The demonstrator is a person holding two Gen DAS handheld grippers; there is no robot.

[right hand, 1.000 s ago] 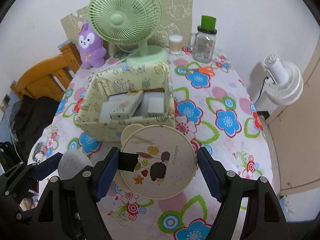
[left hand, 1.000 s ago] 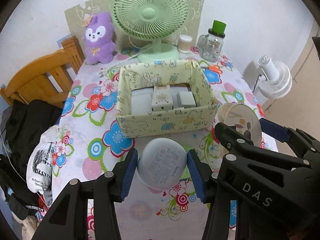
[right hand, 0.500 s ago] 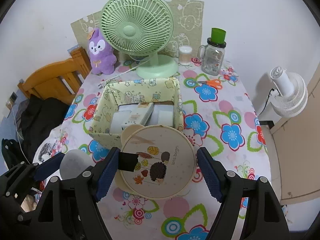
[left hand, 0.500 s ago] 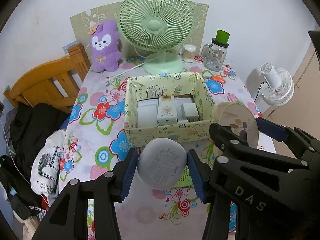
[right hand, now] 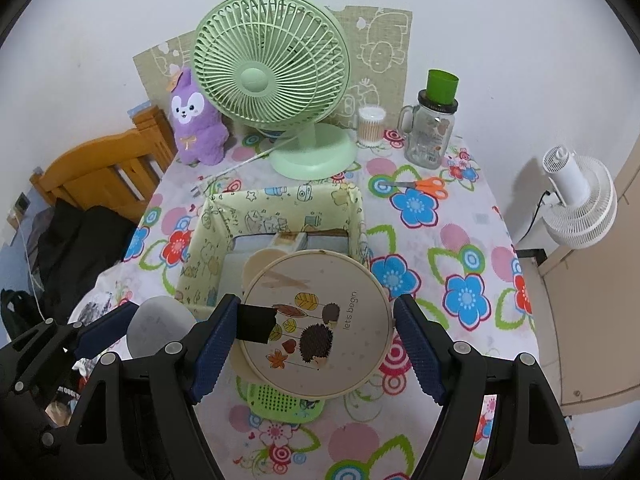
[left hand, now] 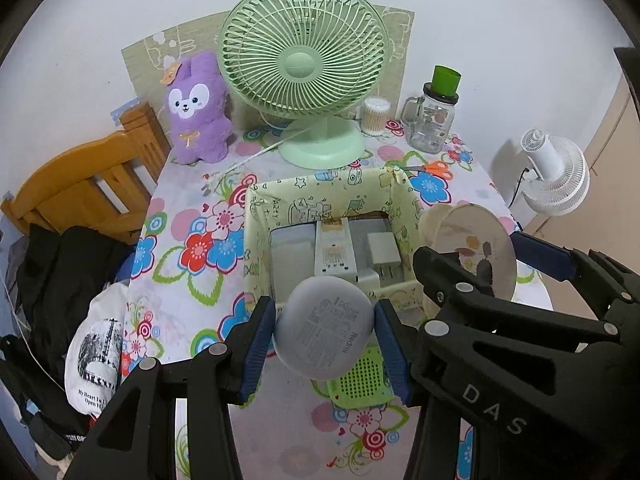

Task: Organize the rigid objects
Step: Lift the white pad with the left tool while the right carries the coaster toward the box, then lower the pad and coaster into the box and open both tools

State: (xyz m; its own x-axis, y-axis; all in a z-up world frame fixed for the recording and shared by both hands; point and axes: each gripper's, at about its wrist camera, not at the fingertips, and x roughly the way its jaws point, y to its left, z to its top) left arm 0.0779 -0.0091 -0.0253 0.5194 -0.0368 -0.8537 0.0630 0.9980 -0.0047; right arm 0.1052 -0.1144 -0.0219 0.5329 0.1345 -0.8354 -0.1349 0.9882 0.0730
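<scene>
My left gripper (left hand: 325, 338) is shut on a grey oval earbuds case (left hand: 325, 326) and holds it above the table, just in front of a yellow patterned box (left hand: 328, 188). The box holds several white and grey flat items (left hand: 334, 250). My right gripper (right hand: 316, 334) is shut on a round cream tin with a hedgehog picture (right hand: 316, 322), held above the box's near edge (right hand: 276, 200). The tin also shows in the left wrist view (left hand: 474, 250). The grey case shows at the left of the right wrist view (right hand: 160, 322).
A small green perforated item (left hand: 360, 378) lies on the floral tablecloth under the grippers. At the back stand a green desk fan (left hand: 304, 68), a purple plush (left hand: 196, 108), a swab jar (right hand: 370, 124), a glass mug jar (right hand: 432, 128) and orange scissors (right hand: 420, 186). A wooden chair (left hand: 80, 192) stands at the left, a white fan (right hand: 576, 200) at the right.
Both grippers have risen and moved back from the box with their objects held; the box and table look farther below, and the green perforated item has come into view.
</scene>
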